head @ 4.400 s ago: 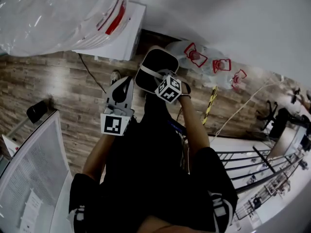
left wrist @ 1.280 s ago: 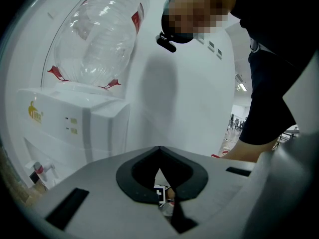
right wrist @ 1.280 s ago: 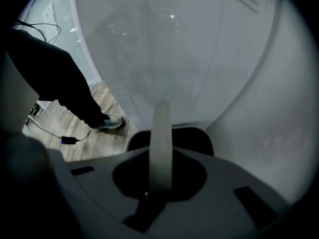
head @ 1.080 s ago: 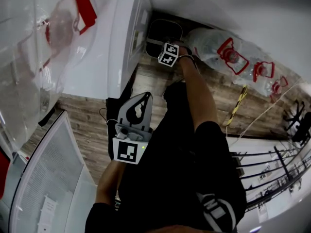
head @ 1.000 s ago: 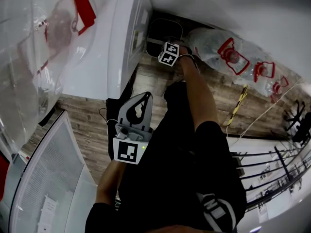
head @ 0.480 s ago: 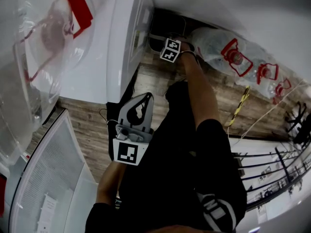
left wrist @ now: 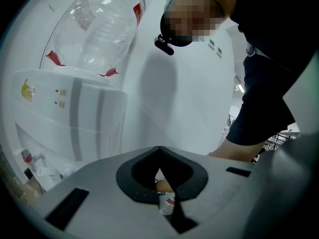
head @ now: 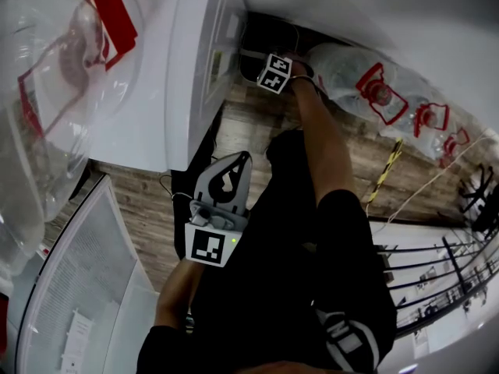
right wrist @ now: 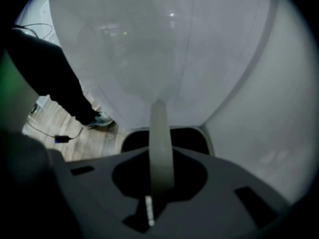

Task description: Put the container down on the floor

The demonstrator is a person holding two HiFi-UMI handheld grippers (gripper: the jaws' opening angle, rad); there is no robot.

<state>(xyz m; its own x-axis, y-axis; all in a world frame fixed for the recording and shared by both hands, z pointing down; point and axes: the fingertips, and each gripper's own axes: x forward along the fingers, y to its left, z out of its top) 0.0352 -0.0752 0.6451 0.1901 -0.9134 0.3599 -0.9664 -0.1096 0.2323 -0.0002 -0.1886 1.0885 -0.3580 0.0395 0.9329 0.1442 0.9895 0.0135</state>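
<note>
- The water dispenser (head: 195, 61) (left wrist: 75, 118), white and with an upturned clear bottle (head: 54, 76) (left wrist: 99, 29) on top, stood against the pale wall (head: 390, 14) on a wood-patterned floor (head: 148, 201) (right wrist: 75, 128).
- The container (head: 261, 37) (right wrist: 187, 138), a dark bin, was just beside the dispenser, in the corner between the dispenser's side and the wall.
- Whether the container's base rested on the floor could not be told.
- The right gripper (head: 269, 59) (right wrist: 160, 158) pointed steeply down over the container, next to the dispenser, with its marker cube turned up toward the head camera.
- Its jaws were nearly together and pinched the container's pale strap handle (right wrist: 159, 128), which ran up between them.
- The left gripper (head: 245, 156) (left wrist: 159, 148) was held near the person's waist, well apart from the dispenser's base and aimed toward the dispenser.
- Its jaws met at the tips and had nothing between them.
- Large clear water bottles (head: 351, 76) with red handles lay on the floor along the wall, on the far side of the container from the dispenser.
- A dark cable (right wrist: 60, 138) trailed over the floor in front of the dispenser, near the person's shoe (right wrist: 99, 119).
</note>
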